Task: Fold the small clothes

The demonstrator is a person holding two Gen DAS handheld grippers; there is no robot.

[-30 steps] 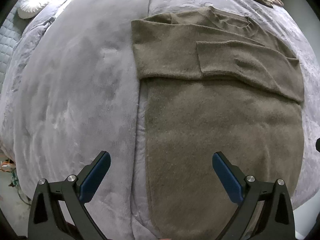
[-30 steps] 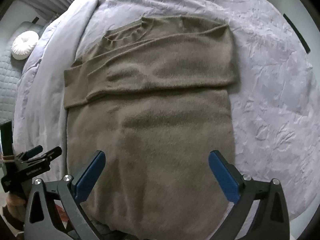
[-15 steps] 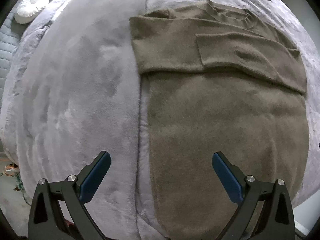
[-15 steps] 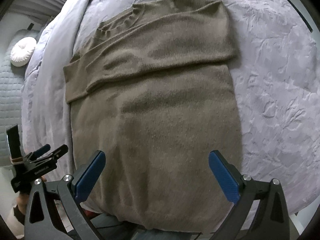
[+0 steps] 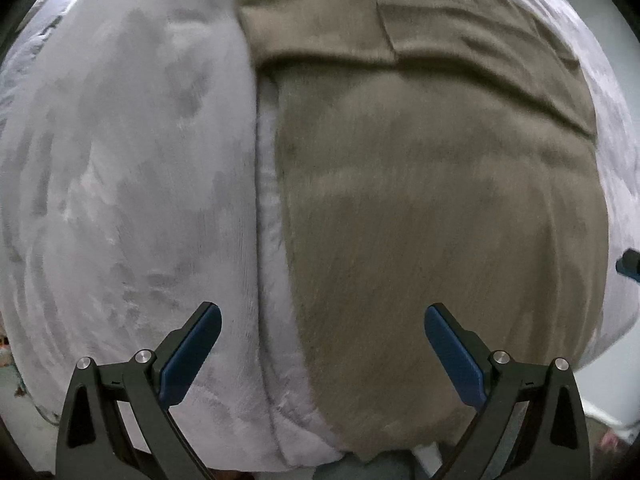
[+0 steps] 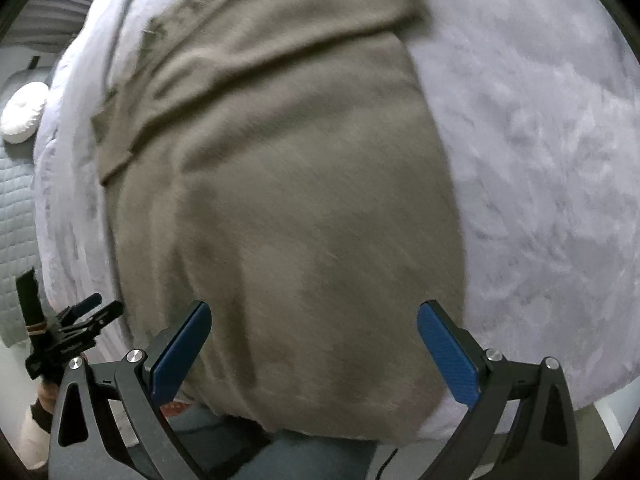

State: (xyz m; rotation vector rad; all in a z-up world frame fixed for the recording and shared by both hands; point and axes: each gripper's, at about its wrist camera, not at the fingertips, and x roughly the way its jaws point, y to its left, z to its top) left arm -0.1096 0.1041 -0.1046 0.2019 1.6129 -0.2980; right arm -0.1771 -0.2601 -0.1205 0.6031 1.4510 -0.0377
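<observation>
A brown knit sweater (image 5: pixel 440 220) lies flat on a grey bed cover (image 5: pixel 120 160), sleeves folded across its chest, hem hanging at the near edge. It also fills the right wrist view (image 6: pixel 300 220). My left gripper (image 5: pixel 322 340) is open and empty, hovering low over the sweater's left edge near the hem. My right gripper (image 6: pixel 314 336) is open and empty, over the hem's right part. The left gripper also shows at the left of the right wrist view (image 6: pixel 76 332). Both views are motion-blurred.
The grey bed cover (image 6: pixel 540 160) spreads to the right of the sweater. A white round cushion (image 6: pixel 22 118) lies on a quilted surface far left. The bed's near edge drops to the floor just below the hem.
Both grippers have moved down and closer to the sweater's lower part; the sweater now fills more of each view. Jaws stay open.
</observation>
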